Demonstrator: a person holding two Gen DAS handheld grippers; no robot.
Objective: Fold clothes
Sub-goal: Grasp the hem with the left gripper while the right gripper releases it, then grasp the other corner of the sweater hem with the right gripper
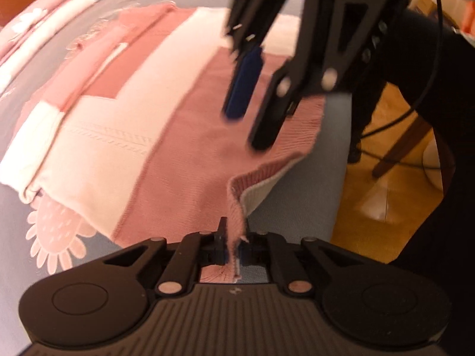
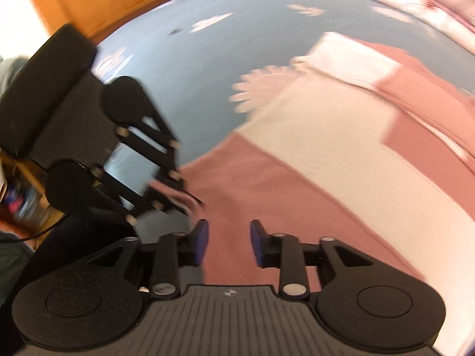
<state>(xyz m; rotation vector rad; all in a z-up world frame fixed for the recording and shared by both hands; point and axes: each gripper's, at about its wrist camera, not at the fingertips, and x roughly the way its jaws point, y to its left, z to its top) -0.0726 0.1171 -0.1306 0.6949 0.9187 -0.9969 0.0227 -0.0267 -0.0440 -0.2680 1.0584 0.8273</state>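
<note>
A pink and white knitted sweater point(image 1: 166, 136) lies spread on a blue bedsheet point(image 1: 299, 184). My left gripper point(image 1: 234, 249) is shut on the sweater's ribbed hem corner and lifts it a little. My right gripper point(image 1: 249, 130) hangs open just above the pink hem part, its blue pads apart. In the right wrist view the right gripper point(image 2: 228, 243) is open over the sweater point(image 2: 297, 184), and the left gripper point(image 2: 190, 198) shows at the left, pinching the hem.
The bedsheet point(image 2: 184, 68) carries white cloud and pink flower prints point(image 1: 56, 237). Other pink and white clothes point(image 1: 44, 14) lie at the far side. The bed edge is at the right, with wooden floor point(image 1: 386, 192) and a chair leg beyond.
</note>
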